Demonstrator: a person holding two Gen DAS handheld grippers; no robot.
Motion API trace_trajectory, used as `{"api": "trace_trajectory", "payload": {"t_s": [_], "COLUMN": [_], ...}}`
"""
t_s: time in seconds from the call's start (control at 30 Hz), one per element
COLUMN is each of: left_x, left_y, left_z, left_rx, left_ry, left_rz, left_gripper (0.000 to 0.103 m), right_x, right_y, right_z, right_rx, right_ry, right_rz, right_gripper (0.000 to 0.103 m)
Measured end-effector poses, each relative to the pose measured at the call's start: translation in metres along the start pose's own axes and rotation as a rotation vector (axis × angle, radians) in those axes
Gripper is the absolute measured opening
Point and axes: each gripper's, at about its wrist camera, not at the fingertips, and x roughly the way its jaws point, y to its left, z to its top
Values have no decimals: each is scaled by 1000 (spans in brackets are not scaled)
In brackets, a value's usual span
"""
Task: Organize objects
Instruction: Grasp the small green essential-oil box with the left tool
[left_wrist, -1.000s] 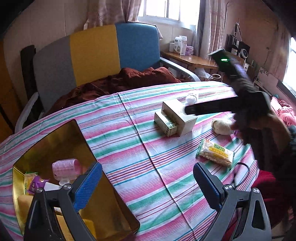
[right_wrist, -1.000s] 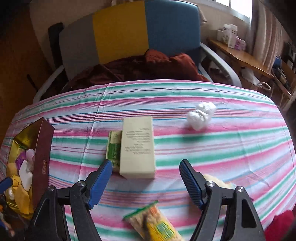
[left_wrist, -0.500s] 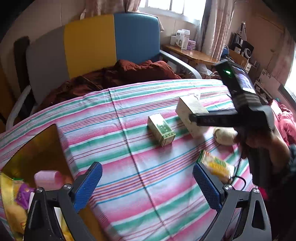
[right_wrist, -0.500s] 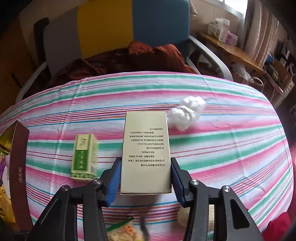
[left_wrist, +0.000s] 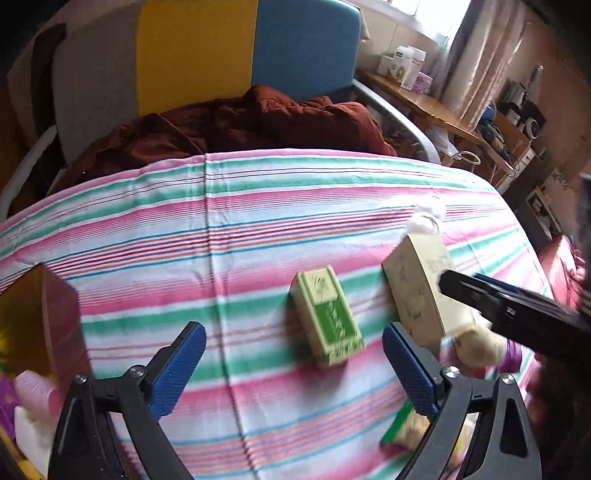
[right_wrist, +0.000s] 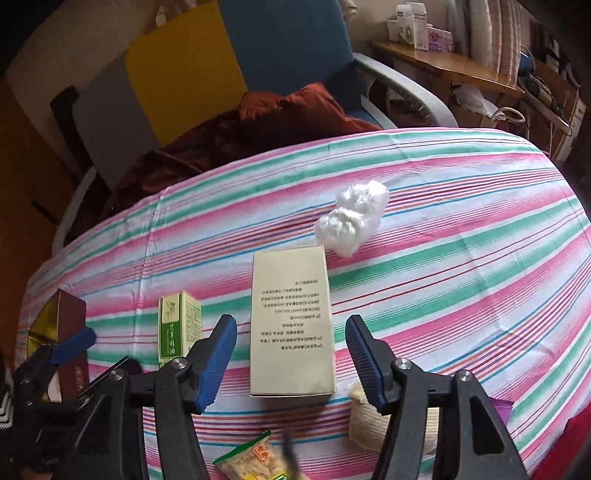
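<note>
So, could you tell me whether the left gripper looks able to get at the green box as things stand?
Probably yes. The left gripper is wide open, its jaws closing slightly, with the green box lying just ahead between its fingers. Nothing covers the box, though the beige box lies close beside it.

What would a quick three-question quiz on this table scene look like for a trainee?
1. True or false: in the right wrist view, the white crumpled wad lies past the far end of the beige box.
2. Which thing stands just left of the beige box in that view? A) green carton B) red mug C) banana
3. Short answer: what lies between the pads of the right tongs?

Key: 1 true. 2 A. 3 the beige box; the jaws are opening and the pads stand clear of its sides.
</note>
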Motion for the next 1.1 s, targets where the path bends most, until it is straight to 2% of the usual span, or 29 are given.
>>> {"api": "trace_trajectory", "payload": {"t_s": [0.07,0.17,0.23,0.3,0.43,0.53,0.63,0.7,0.83,0.97,1.1], "left_x": [12,32,46,56,61,60,58,57,57,56,59], "left_y": [-8,-19,-25,-22,-12,-8,-9,-13,-12,-7,-11], "left_z": [6,11,13,13,9,7,1,-6,-12,-16,-13], "left_rx": [22,64,90,76,40,62,115,163,178,186,175], "left_ry": [4,27,53,87,76,62,29,-4,-53,-79,-94], "left_rz": [4,41,58,30,-7,-34,-29,5,28,33,24], "left_gripper": [90,71,55,48,47,47,46,40,39,39,40], "right_x": [-5,-8,-7,-3,6,9,16,19,21,24,36], "right_y": [-7,-17,-19,-19,-14,-9,-4,-4,0,9,14], "right_z": [2,5,5,6,5,3,0,0,1,1,-2], "right_rx": [35,69,75,72,44,11,-14,-21,-35,-58,-102], "right_ry": [-26,-44,-46,-41,-24,-19,-9,-9,-21,-22,5], "right_rz": [-6,-9,-10,-17,-27,-36,-51,-55,-37,-18,-69], "right_gripper": [62,62,62,62,62,50,47,47,47,54,55]}}
